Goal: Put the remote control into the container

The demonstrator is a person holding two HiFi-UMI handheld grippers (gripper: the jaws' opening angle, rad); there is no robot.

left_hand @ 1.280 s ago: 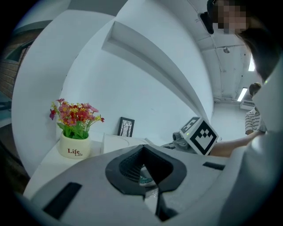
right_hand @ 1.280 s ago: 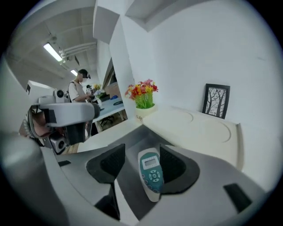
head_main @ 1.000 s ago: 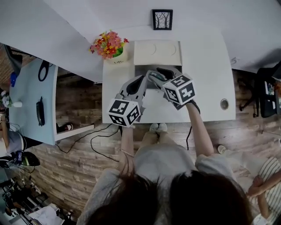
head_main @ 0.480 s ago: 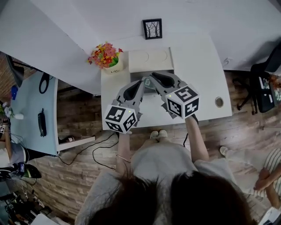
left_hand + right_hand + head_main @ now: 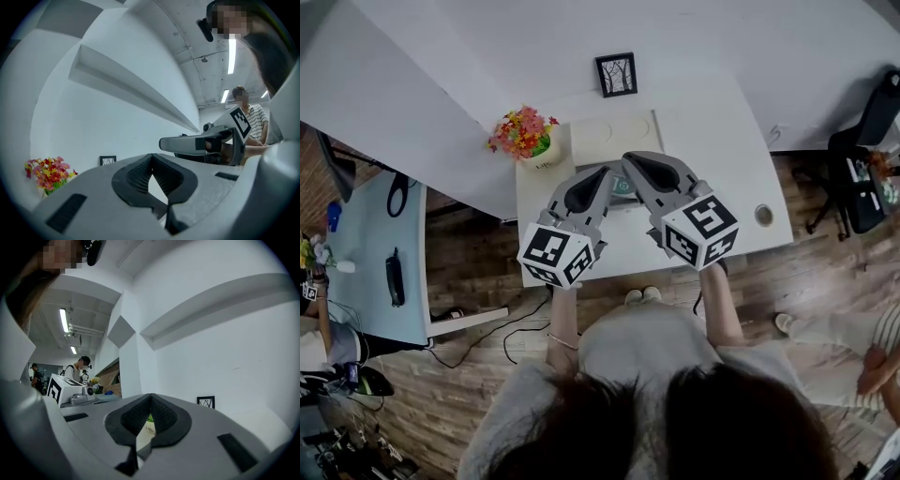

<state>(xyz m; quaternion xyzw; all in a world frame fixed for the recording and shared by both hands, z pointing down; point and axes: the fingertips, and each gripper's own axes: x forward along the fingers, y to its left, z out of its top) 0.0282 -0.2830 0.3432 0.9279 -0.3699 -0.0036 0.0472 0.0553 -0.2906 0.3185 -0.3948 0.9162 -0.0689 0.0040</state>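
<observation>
One surface [image 5: 722, 141]: white, set against a white wall, seen from above.
Flowers [image 5: 520, 133]: in a pot at the surface's back left corner.
Left tool [image 5: 602, 172]: jaws closed together, nothing between them, tip pointing toward the container.
Container [image 5: 609, 139]: cream, at the back of the surface, just beyond both tool tips.
Remote control: cannot be made out; a small greenish thing [image 5: 623, 185] shows between the tools.
Right tool [image 5: 630, 159]: jaws closed, empty, raised over the surface.
</observation>
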